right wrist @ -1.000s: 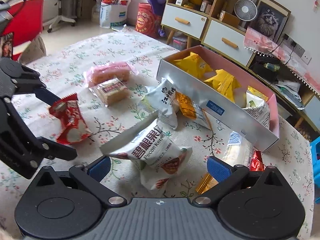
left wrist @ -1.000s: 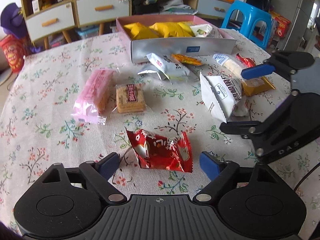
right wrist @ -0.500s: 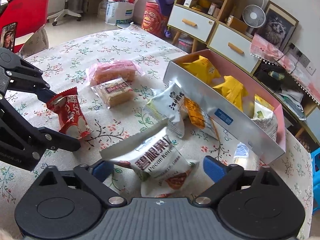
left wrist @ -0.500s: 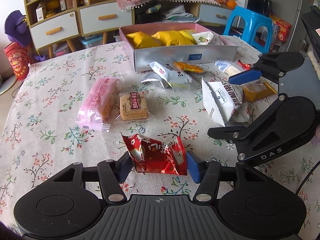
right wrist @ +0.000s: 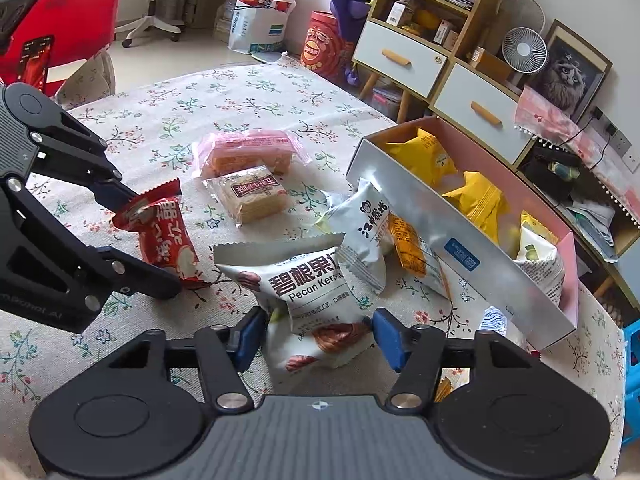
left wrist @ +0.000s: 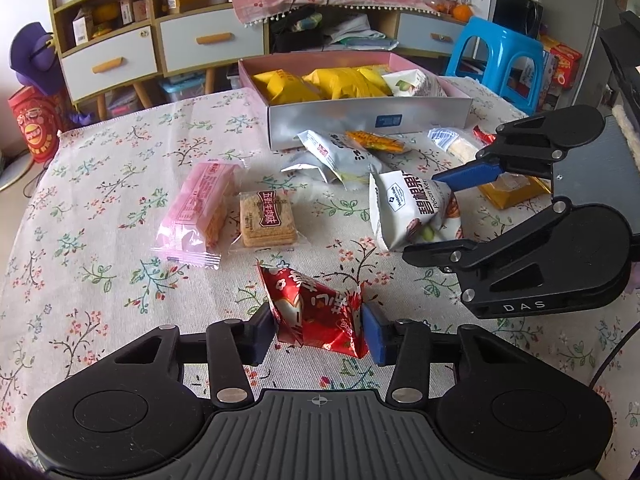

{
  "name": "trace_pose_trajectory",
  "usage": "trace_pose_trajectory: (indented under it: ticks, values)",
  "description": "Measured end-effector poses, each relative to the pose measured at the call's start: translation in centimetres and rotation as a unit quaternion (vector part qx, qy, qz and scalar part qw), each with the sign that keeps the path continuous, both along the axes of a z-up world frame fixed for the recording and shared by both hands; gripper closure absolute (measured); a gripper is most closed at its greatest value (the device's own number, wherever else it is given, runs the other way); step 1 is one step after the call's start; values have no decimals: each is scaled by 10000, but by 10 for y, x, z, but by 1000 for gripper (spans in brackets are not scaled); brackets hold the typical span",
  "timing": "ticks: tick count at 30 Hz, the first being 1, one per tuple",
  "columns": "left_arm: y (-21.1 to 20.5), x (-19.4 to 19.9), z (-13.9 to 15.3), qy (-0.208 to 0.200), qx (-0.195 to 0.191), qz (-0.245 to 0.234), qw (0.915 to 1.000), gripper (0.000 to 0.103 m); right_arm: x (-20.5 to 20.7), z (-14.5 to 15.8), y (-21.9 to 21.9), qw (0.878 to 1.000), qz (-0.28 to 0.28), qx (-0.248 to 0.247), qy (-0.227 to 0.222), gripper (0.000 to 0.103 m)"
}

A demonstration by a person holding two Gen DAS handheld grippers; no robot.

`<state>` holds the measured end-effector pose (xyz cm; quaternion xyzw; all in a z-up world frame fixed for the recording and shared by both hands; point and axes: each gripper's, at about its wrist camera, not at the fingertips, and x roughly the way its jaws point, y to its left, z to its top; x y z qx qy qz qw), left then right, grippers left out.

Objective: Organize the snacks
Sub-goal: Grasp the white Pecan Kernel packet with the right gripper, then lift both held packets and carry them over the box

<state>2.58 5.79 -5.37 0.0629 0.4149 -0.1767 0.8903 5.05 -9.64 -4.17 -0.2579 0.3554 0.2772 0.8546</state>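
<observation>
We have a snack in each gripper now, and the next move turns on where the box sits from them. In the left wrist view the open snack box (left wrist: 368, 120) is in the upper middle of the frame, straight ahead and well apart from the left gripper (left wrist: 318, 328). Its long side runs left to right across the picture. In the right wrist view the same box (right wrist: 460, 248) runs from the middle down to the right edge, and it is near our right gripper (right wrist: 318, 334). So we judge the right one has the shorter trip.

Our left gripper has just been closing, and its blue pads (left wrist: 374, 332) now press on both ends of the red snack packet (left wrist: 316, 316). The packet lies crosswise between the jaws, low in the middle of the frame, and looks lifted a bit off the flowered tablecloth (left wrist: 100, 248).

Our right gripper has just been closing too. The white pecan packet (right wrist: 304, 292) sits between its jaws, low in the middle of the frame. The left pad (right wrist: 248, 336) touches the bag and the right pad sits right at its edge, so we think it has the bag pinched.

Both grippers tilt down toward the table, side by side. Yellow packets (left wrist: 320, 82) already lie in the box, with some room left at its near end.
</observation>
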Motion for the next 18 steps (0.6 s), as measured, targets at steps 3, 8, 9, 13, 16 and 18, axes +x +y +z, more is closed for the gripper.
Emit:
trace_pose_trajectory:
  ticks: [3,8,9,13,16,18]
  values:
    - [1,0,1,-12,-29,27,10000,62,0,2,0,10000,-12,64,17,60]
    - [4,0,5,-101,-102,98,9998,64,0,6,-1,9999,-41,153,22,62]
    - [4,0,6,-122,-124,111,9998,64,1,7,-1,9998,-52,181,24,62]
    - [6,0,11,-179,-209,153,9995,64,2,12,-3,9995,-105,313,23,62]
    - [8,2,14,-205,-265,193,9993,64,3,18,-5,9990,-139,417,-13,62]
    - [8,3,17,-234,-304,220,9990,64,4,22,-6,9986,-169,497,-40,62]
